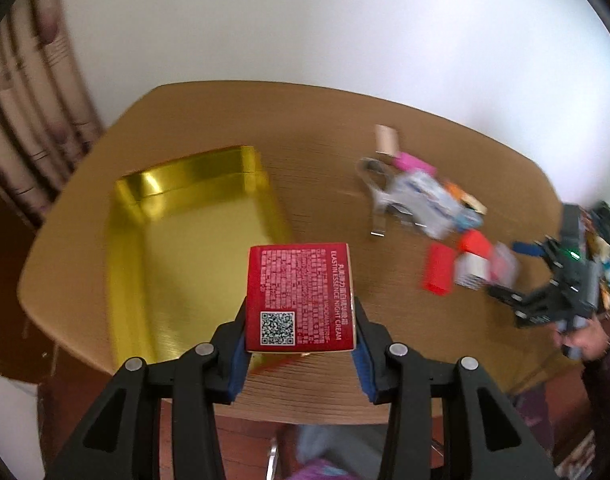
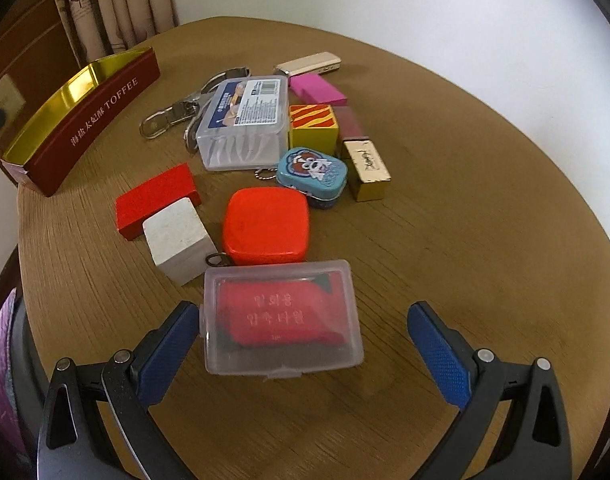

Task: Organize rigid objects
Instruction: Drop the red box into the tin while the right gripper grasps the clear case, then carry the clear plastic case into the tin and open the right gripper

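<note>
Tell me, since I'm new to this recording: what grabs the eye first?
The red night-cream box, clamped in the left gripper above the table's near edge, beside the shiny gold tray. In the right wrist view, the open right gripper straddles a clear plastic case holding something red, in front of a bright clutter of small boxes and tins.

Tray interior: the gold-lined toffee tray (image 1: 153, 240) lies open-topped, its floor bare.
Tray approach: bare table (image 1: 325, 168) separates the tray from the clutter.
Clutter: nail clippers (image 2: 185, 108), floss-pick box (image 2: 245, 120), orange case (image 2: 265, 226) and white block (image 2: 177, 236) sit packed close, leaving narrow gaps.
Right side: broad open tabletop beyond the gold lipstick tube (image 2: 367, 170).
Near edge: a clear plastic box (image 2: 281, 316) blocks the middle.
</note>
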The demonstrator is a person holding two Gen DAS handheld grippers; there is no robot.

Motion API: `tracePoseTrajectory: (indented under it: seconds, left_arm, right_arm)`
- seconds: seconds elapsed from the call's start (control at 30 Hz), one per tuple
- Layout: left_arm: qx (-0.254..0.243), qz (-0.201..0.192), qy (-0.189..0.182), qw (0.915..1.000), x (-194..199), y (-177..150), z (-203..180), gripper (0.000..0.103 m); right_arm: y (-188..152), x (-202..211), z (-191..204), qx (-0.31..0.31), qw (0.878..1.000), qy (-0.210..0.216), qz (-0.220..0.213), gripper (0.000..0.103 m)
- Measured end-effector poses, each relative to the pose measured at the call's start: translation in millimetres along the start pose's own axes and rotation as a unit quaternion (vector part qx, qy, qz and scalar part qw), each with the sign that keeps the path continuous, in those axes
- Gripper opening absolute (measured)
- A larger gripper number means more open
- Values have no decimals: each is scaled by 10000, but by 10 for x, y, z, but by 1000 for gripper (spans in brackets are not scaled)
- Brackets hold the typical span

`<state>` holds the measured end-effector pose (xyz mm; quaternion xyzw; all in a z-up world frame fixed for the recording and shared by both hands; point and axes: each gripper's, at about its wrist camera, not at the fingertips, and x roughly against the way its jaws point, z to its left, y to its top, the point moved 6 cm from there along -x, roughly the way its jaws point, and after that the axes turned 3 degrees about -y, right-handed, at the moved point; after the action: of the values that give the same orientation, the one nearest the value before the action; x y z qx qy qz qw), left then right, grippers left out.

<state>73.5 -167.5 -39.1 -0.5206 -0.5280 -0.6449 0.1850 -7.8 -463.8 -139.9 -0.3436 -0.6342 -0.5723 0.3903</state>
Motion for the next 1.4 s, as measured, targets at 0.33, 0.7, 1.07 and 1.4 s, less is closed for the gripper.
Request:
tracePoseTrajectory:
  seconds: [0.33,0.7,1.07,1.4]
  left_arm:
    - [169,342,906,9952,-584,300,842,46]
    - [209,370,1358,9898,-810,484,943,46]
    - [732,233,1074,9912,-592,354,1016,54]
    - [1934,-112,1054,9754,37,-433,1357,54]
  right_arm:
    - [-28,24,45,76,10000,-46,6,68]
    - [-77,140,-32,-135,9998,103,-112,68]
    - [-65,517,-32,-273,9988,19,-413,68]
    - [833,951,800,345,9923,616,-1020,68]
